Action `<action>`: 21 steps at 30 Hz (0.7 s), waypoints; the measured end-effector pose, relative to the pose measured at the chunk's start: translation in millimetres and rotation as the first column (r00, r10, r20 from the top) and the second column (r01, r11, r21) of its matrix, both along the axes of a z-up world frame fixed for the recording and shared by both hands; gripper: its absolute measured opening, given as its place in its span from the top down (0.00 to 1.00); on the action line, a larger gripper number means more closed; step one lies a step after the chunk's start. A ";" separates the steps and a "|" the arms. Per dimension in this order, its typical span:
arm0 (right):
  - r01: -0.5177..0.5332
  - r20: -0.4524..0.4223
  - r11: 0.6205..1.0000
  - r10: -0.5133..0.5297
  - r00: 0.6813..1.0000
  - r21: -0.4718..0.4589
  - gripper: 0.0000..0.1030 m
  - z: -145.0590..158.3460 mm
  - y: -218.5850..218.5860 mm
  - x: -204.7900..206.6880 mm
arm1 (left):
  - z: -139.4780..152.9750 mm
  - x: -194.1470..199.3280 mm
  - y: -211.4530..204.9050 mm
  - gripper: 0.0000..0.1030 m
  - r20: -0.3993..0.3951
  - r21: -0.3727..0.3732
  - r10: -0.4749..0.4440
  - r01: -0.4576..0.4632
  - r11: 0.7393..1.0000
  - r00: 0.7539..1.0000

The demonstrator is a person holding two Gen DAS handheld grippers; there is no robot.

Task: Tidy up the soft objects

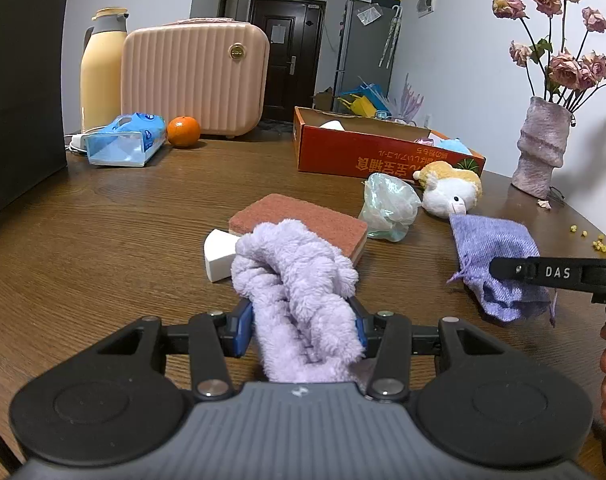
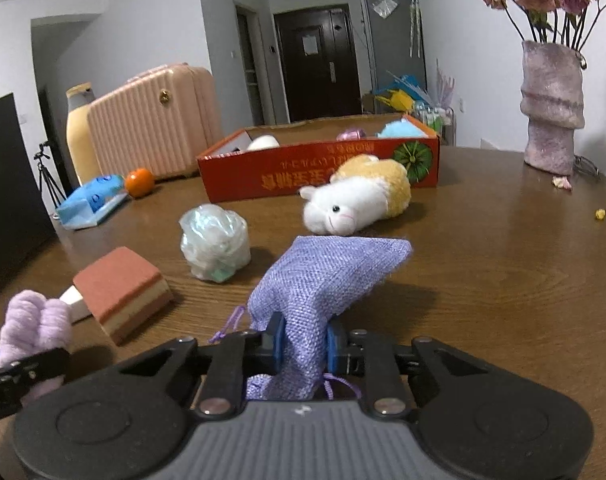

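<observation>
Presently, the left tool (image 1: 303,322) is clamped on a fluffy lilac cloth (image 1: 299,280), its blue pads pressed into the pile on both sides; the cloth bulges forward past the fingertips and hangs above the worktop (image 1: 103,232). Directly ahead of this tool lie a white wedge sponge (image 1: 219,254) and a red-topped scouring sponge (image 1: 303,218), touching one another. Further ahead and to its right sit a crumpled clear plastic bag (image 1: 387,206) and a white-and-yellow plush toy (image 1: 451,190), the latter just beside the red cardboard box (image 1: 367,152). The right tool (image 2: 303,344) is closed on a purple woven drawstring pouch (image 2: 327,280), gripped near its gathered mouth, with the body of the pouch standing forward of the fingertips; whether its far corner touches the worktop cannot be settled from this view. The box holds a few soft items, including something pale blue (image 2: 401,130). Ahead and to the left tool's left stand a tissue pack (image 1: 123,140), an orange (image 1: 183,132), a pink case (image 1: 195,80) and a cream flask (image 1: 101,72). A vase of dried roses (image 1: 541,146) stands ahead to the right.
</observation>
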State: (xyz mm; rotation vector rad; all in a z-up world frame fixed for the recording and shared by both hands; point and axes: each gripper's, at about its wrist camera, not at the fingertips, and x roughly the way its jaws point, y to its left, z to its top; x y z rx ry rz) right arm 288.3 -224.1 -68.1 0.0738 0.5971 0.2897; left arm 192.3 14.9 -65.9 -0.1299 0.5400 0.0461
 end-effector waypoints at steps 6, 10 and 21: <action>-0.002 0.043 1.000 0.001 0.999 0.012 0.81 6.3 -1.9 -5.1 | 0.5 -0.9 -0.5 0.55 0.005 0.001 0.002 -0.002 1.000 1.000; -0.001 0.076 1.000 -0.001 0.997 0.019 0.81 9.7 -2.8 -7.7 | 1.3 -1.6 -0.4 0.55 0.012 0.007 0.011 -0.011 1.000 1.000; -0.041 0.227 0.999 0.043 0.973 -0.013 0.81 17.8 4.1 -15.3 | 22.3 2.7 -4.0 0.56 0.056 -0.009 0.007 -0.006 1.000 0.998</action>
